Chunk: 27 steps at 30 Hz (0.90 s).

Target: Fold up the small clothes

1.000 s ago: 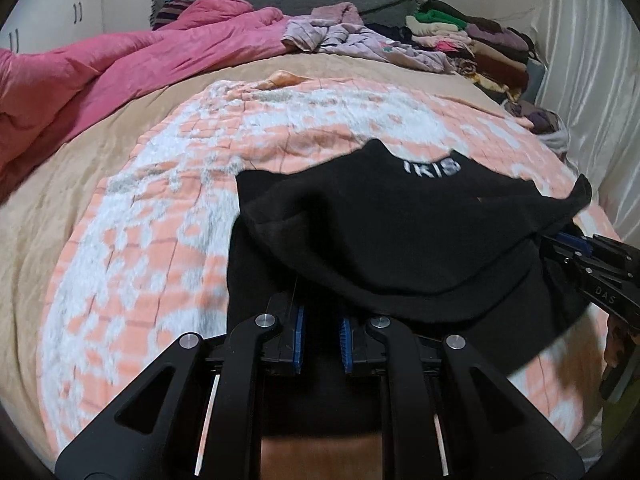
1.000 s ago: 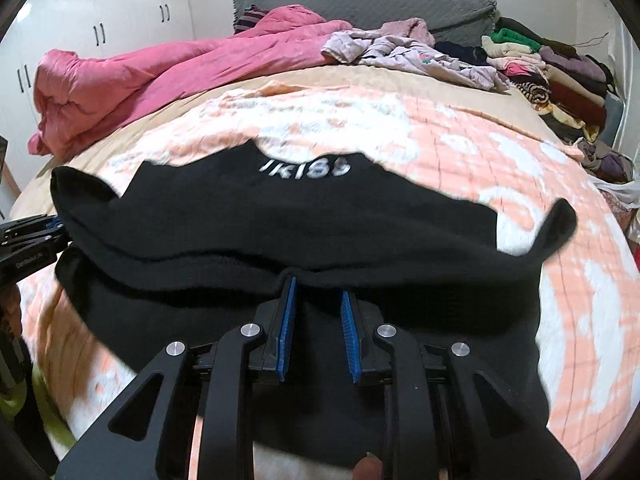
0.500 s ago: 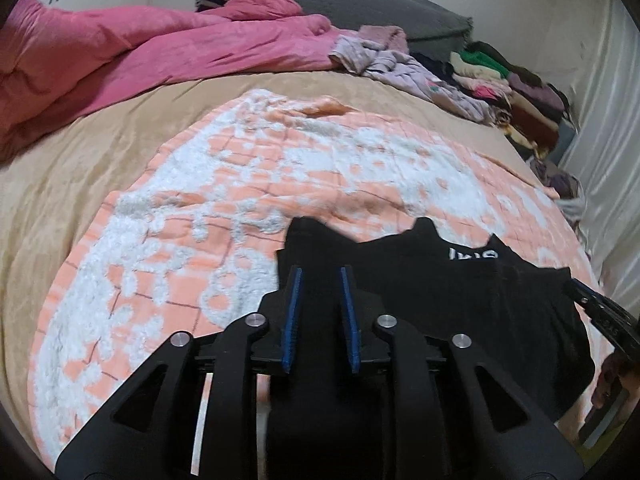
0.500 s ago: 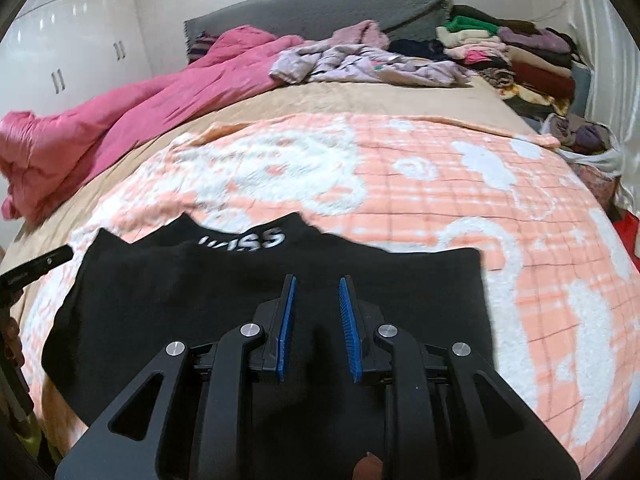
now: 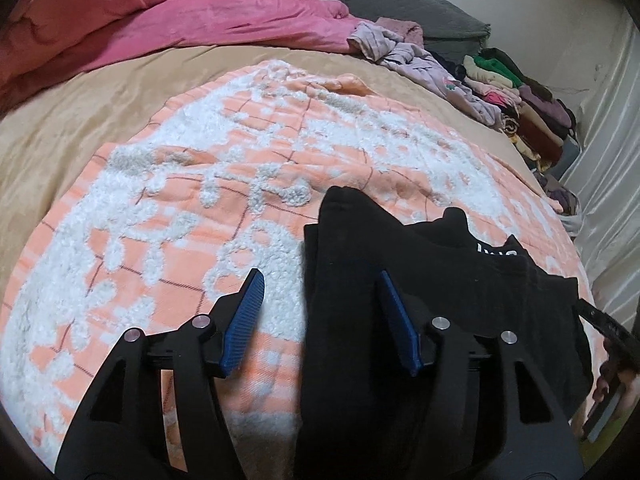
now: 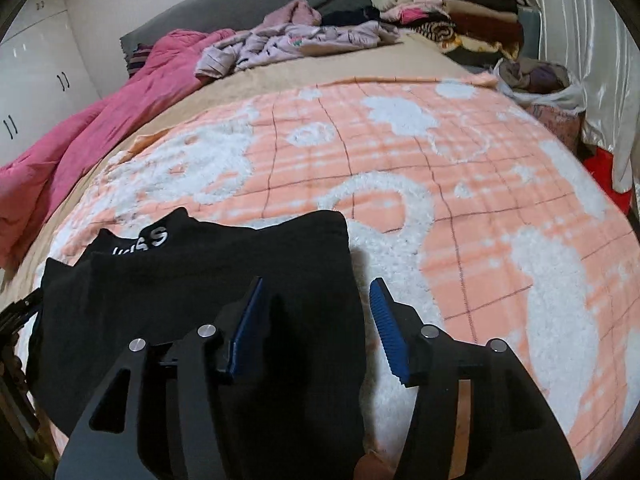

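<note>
A black garment (image 5: 440, 280) with white lettering lies folded flat on the orange and white blanket (image 5: 180, 216). My left gripper (image 5: 320, 276) stands over the garment's left edge, jaws opening, pads clear of the cloth. In the right wrist view the same black garment (image 6: 200, 280) fills the lower left. My right gripper (image 6: 317, 281) straddles its right edge, jaws opening too, with nothing pinched. The right gripper's tip (image 5: 604, 324) shows at the far side of the garment in the left wrist view.
A pink duvet (image 5: 160, 20) is heaped at the back left of the bed. Loose lilac clothes (image 6: 296, 44) lie near the grey headboard (image 6: 240, 16). Stacked folded clothes (image 6: 448, 12) sit at the back right, with a white curtain (image 6: 580, 40) beside them.
Both grippers carried the garment's lifted edge forward and laid it down over the rest. Then both jaws spread and let go of the cloth.
</note>
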Each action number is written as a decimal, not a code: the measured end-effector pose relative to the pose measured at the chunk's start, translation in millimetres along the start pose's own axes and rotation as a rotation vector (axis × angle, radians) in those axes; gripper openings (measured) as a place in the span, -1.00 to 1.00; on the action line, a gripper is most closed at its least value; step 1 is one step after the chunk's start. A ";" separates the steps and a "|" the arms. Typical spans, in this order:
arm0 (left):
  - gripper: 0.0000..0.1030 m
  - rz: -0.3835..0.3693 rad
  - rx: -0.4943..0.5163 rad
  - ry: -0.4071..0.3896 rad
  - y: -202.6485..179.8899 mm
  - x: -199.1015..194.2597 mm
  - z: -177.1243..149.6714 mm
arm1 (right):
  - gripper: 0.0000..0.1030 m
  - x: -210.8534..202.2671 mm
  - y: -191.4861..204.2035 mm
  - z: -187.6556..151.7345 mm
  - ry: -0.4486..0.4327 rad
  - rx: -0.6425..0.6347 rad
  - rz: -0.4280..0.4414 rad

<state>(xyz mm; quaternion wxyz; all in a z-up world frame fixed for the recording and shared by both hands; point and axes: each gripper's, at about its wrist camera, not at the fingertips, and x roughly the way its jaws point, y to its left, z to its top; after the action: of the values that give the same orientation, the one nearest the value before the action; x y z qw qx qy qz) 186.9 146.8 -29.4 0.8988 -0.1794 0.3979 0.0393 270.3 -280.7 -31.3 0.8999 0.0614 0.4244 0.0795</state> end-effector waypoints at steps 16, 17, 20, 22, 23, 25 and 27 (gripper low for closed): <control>-0.95 0.016 0.148 -0.142 -16.1 -24.5 -4.2 | -0.83 -5.6 9.2 5.8 -0.109 -0.017 0.014; -0.95 0.014 0.145 -0.164 -15.9 -30.3 -1.8 | -0.83 -9.9 9.2 8.1 -0.128 -0.021 0.016; -0.96 0.027 0.147 -0.199 -19.3 -37.1 4.1 | -0.83 -21.8 9.9 18.7 -0.179 -0.025 0.029; -0.96 0.045 0.139 -0.201 -19.1 -34.1 8.1 | -0.83 -22.5 10.7 25.2 -0.193 -0.030 0.035; -0.95 0.055 0.137 -0.191 -18.8 -30.4 9.1 | -0.83 -19.8 11.1 27.6 -0.191 -0.034 0.026; -0.95 0.074 0.134 -0.157 -17.0 -18.2 8.4 | -0.83 -8.0 10.7 28.7 -0.163 -0.033 0.013; -0.95 0.096 0.138 -0.113 -15.3 -3.8 5.4 | -0.83 8.2 9.6 25.6 -0.117 -0.033 -0.020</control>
<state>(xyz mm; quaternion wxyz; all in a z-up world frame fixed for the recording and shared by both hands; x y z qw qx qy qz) 191.3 134.7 -18.8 0.9271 -0.0952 0.3566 0.0651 294.4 -270.8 -19.6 0.9247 0.0466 0.3705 0.0738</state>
